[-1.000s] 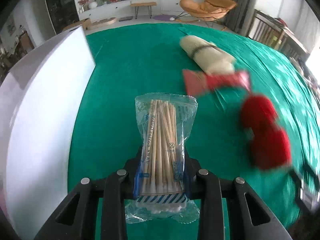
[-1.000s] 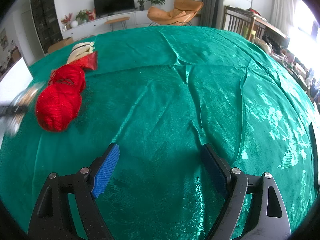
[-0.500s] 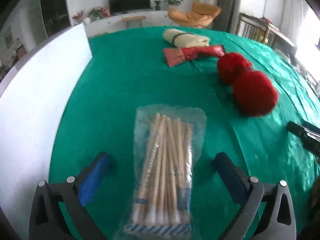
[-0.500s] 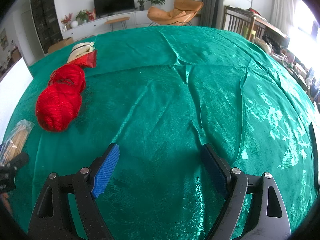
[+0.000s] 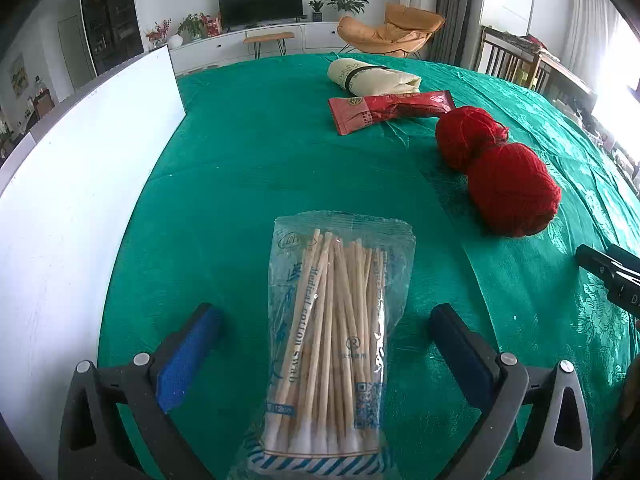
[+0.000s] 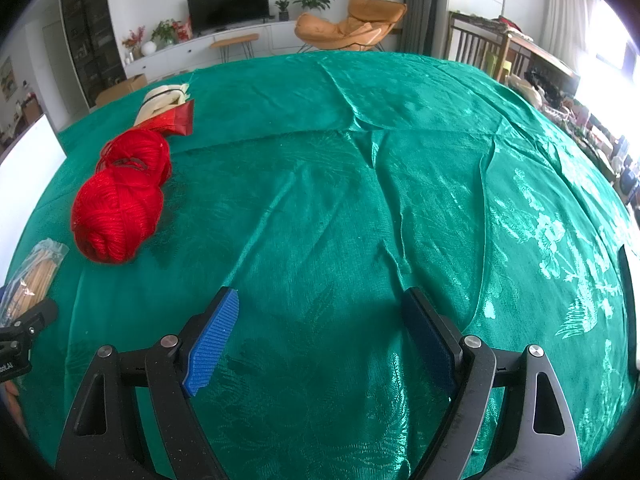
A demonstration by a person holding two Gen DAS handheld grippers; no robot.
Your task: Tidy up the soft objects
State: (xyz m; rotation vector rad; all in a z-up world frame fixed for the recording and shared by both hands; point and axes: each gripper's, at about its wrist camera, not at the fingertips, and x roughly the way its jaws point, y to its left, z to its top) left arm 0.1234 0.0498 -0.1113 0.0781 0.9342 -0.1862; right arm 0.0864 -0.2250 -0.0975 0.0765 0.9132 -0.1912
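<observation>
A clear bag of cotton swabs (image 5: 334, 332) lies flat on the green cloth between the wide-apart fingers of my left gripper (image 5: 324, 316), which is open and clear of the bag on both sides. Farther right rest two red yarn balls (image 5: 508, 196), a red packet (image 5: 390, 110) and a cream rolled cloth (image 5: 372, 77). My right gripper (image 6: 320, 328) hovers open over bare green cloth with nothing between its pads. From that side the yarn (image 6: 120, 208) and the swab bag (image 6: 34, 276) sit at the far left.
A white board (image 5: 80, 184) stands upright along the left edge of the table. The green tablecloth (image 6: 360, 184) is wrinkled across the middle. The left gripper's tip (image 6: 24, 324) shows at the right wrist view's left edge.
The left gripper let go of the swab bag, which now lies on the cloth, and its fingers spread wide. The right gripper has not moved.
</observation>
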